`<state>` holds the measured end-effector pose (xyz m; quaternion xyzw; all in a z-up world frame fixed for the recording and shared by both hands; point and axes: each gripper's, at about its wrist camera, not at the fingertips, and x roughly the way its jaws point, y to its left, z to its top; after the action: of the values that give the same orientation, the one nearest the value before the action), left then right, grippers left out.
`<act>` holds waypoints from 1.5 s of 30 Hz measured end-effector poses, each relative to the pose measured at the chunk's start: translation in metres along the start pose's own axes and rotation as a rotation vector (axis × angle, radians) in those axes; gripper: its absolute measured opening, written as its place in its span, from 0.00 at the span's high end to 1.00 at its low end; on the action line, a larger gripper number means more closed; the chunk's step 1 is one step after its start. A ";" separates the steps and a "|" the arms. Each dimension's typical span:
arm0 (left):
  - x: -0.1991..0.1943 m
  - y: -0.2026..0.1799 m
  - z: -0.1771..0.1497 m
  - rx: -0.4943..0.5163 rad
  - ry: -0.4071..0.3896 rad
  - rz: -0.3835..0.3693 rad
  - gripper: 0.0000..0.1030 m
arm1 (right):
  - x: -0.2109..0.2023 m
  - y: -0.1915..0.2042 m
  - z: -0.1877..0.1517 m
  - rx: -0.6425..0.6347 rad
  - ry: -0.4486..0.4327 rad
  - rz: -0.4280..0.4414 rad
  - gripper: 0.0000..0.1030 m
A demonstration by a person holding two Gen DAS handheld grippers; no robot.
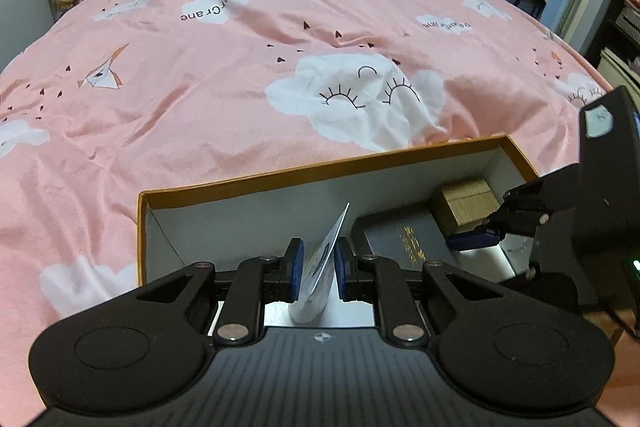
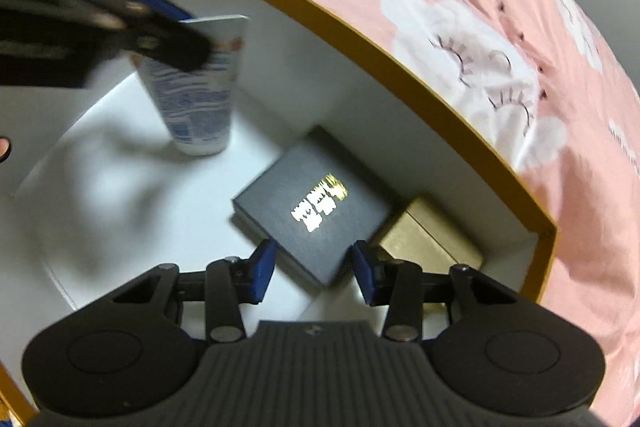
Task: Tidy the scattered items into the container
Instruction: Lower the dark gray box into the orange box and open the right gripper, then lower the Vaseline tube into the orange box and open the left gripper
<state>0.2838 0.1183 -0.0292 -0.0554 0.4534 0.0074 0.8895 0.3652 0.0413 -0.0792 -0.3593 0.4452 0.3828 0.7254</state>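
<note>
Tube [image 2: 202, 87] in L gripper [image 1: 318, 265], over box [image 1: 320, 169], R gripper [image 2: 314, 273] empty

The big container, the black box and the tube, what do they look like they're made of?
Container: likely stiff cardboard, matte white inside, tan rim, sharp folded corners. Black box: probably textured card with shiny gold foil lettering. Tube: apparently soft plastic, printed, flat crimped end pinched in the left gripper.
</note>
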 end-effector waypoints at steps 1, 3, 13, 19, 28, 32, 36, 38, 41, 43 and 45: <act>0.000 -0.001 0.000 0.011 0.004 0.003 0.83 | 0.002 -0.003 -0.002 0.012 0.009 0.001 0.60; 0.002 -0.003 0.001 0.022 0.019 0.014 0.83 | 0.004 -0.006 -0.006 0.014 0.008 0.000 0.60; 0.014 0.002 0.012 -0.123 0.039 0.002 0.95 | -0.018 -0.015 -0.009 0.069 -0.044 0.007 0.60; 0.023 0.004 0.021 -0.250 0.046 -0.034 0.96 | -0.030 -0.012 -0.017 0.060 -0.072 0.014 0.60; 0.029 -0.017 0.023 -0.264 0.040 -0.030 0.91 | -0.036 -0.006 -0.027 0.073 -0.073 0.030 0.60; 0.032 -0.015 0.025 -0.309 0.058 -0.054 0.88 | -0.030 -0.009 -0.025 0.092 -0.053 0.054 0.60; 0.031 -0.015 0.026 -0.306 0.062 -0.056 0.87 | -0.019 -0.010 -0.020 0.116 -0.026 0.070 0.60; 0.031 -0.012 0.025 -0.321 0.070 -0.067 0.87 | -0.013 -0.009 -0.017 0.117 -0.015 0.054 0.59; 0.032 -0.010 0.025 -0.326 0.077 -0.070 0.86 | -0.011 -0.009 -0.014 0.131 -0.012 0.057 0.60; 0.032 -0.009 0.025 -0.326 0.080 -0.073 0.86 | -0.011 -0.008 -0.013 0.128 -0.009 0.053 0.60; 0.032 -0.010 0.025 -0.324 0.084 -0.075 0.84 | -0.012 -0.006 -0.015 0.120 -0.014 0.047 0.60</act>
<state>0.3233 0.1103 -0.0399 -0.2153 0.4809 0.0447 0.8488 0.3617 0.0229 -0.0722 -0.3018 0.4706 0.3749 0.7396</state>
